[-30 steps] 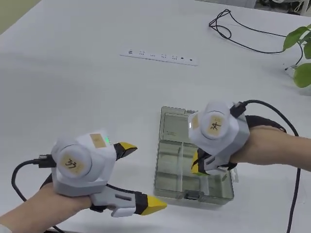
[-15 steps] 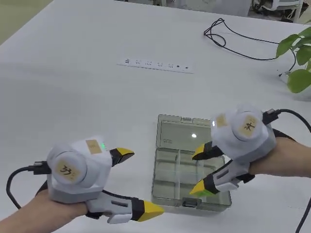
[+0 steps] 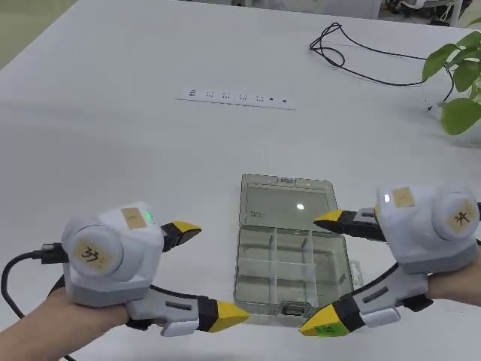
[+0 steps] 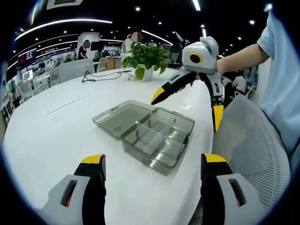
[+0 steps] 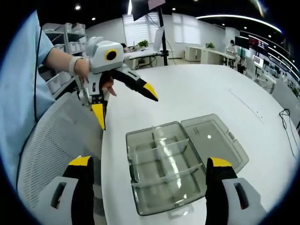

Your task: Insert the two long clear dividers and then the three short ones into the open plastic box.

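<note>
The open clear plastic box [image 3: 252, 280] lies on the white table, lid [image 3: 288, 201] folded flat behind it. Clear dividers [image 3: 279, 259] stand inside it and split the tray into several compartments. My left gripper [image 3: 207, 271] hovers left of the box, open, with nothing between its yellow-tipped fingers. My right gripper [image 3: 323, 272] hovers at the box's right side, open wide and holding nothing. In the left gripper view the box [image 4: 157, 138] lies ahead with the right gripper [image 4: 187, 111] beyond it. The right gripper view has the box [image 5: 164, 164] below and the left gripper [image 5: 126, 110] opposite.
A white power strip [image 3: 237, 98] lies farther back on the table. A black cable [image 3: 353, 56] loops at the back right beside a green plant [image 3: 455, 83]. A mesh chair [image 4: 253, 150] stands at the table's near edge.
My right gripper has drawn back from over the box to its right side, and its jaws have spread wide. The left gripper has barely moved.
</note>
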A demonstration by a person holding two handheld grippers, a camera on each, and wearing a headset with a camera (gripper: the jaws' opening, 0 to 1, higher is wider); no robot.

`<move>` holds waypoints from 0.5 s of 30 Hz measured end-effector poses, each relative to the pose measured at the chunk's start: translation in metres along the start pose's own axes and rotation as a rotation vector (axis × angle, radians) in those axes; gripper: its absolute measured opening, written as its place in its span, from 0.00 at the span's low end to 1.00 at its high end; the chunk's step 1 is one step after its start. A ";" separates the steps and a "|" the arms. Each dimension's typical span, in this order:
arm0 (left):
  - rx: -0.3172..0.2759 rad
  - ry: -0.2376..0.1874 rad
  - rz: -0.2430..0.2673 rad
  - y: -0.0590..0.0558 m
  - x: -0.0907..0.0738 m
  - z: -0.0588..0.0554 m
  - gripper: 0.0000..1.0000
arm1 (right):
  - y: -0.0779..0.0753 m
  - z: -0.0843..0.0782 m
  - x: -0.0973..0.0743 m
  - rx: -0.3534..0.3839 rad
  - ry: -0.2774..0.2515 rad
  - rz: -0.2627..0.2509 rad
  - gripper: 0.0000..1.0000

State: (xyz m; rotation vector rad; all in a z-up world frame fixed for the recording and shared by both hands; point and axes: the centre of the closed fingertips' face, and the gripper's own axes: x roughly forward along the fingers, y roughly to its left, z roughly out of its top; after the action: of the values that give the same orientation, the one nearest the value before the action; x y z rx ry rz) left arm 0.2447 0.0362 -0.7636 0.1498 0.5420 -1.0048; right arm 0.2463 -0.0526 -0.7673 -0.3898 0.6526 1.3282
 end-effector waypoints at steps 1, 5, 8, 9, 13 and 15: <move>-0.002 -0.012 0.004 0.000 0.000 0.002 0.86 | -0.001 0.000 -0.005 0.017 -0.016 -0.005 1.00; -0.018 -0.050 0.004 0.000 -0.004 0.010 0.92 | -0.005 -0.008 -0.021 0.025 -0.033 -0.036 1.00; -0.015 -0.041 0.009 0.002 -0.003 0.009 0.93 | -0.012 -0.019 -0.037 0.044 -0.028 -0.076 1.00; -0.015 -0.038 0.009 0.002 -0.003 0.008 0.93 | -0.014 -0.021 -0.041 0.049 -0.028 -0.083 1.00; -0.007 -0.026 0.002 -0.002 -0.002 0.008 0.95 | -0.019 -0.035 -0.060 0.074 -0.023 -0.128 1.00; 0.004 -0.014 0.002 -0.002 -0.002 0.008 0.95 | -0.022 -0.043 -0.069 0.082 -0.013 -0.149 1.00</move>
State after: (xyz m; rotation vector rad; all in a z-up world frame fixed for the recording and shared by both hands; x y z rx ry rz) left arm 0.2446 0.0338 -0.7556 0.1469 0.5266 -1.0041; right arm 0.2510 -0.1361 -0.7579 -0.3562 0.6521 1.1584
